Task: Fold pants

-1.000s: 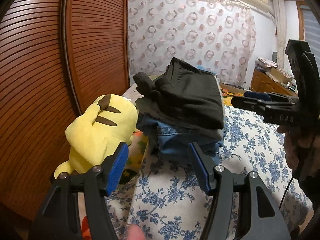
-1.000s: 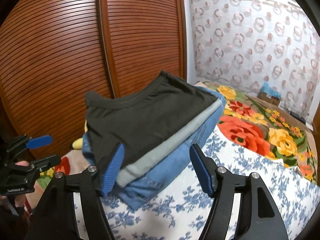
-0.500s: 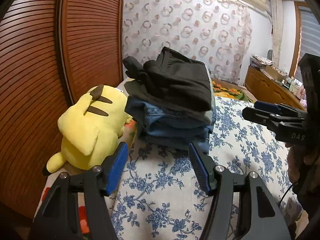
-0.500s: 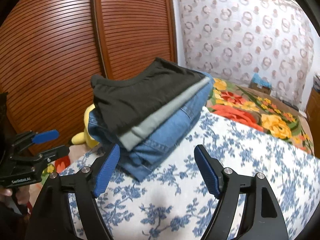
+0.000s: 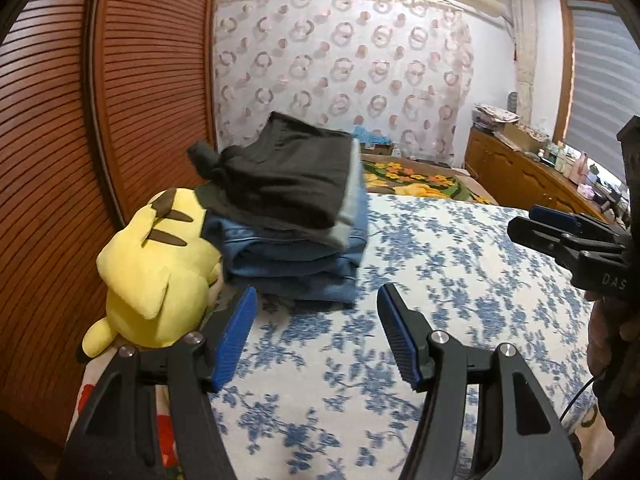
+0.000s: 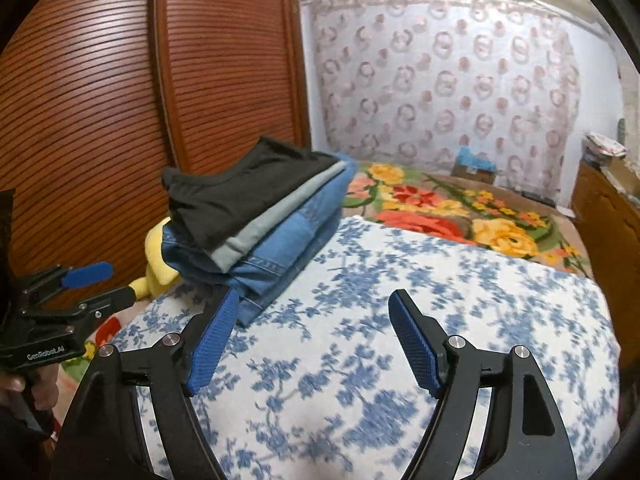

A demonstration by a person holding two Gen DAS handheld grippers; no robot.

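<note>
A stack of folded pants lies on the bed, with a black pair on top, a grey layer under it and blue jeans at the bottom. The right wrist view shows the same stack at the left. My left gripper is open and empty, just short of the stack's near edge. My right gripper is also open and empty, over the sheet to the right of the stack. Each gripper appears in the other's view: the right gripper at the right edge, the left gripper at the left edge, both held by hands.
A yellow plush toy lies against the stack's left side. Brown louvred wardrobe doors stand close on the left. The bed has a blue-flowered sheet and a bright floral blanket beyond it. A wooden dresser is at the right.
Both grippers have drawn back from the stack. The right gripper's fingers straddled the stack's corner a second ago and now stand wider, clear of it over the sheet.
</note>
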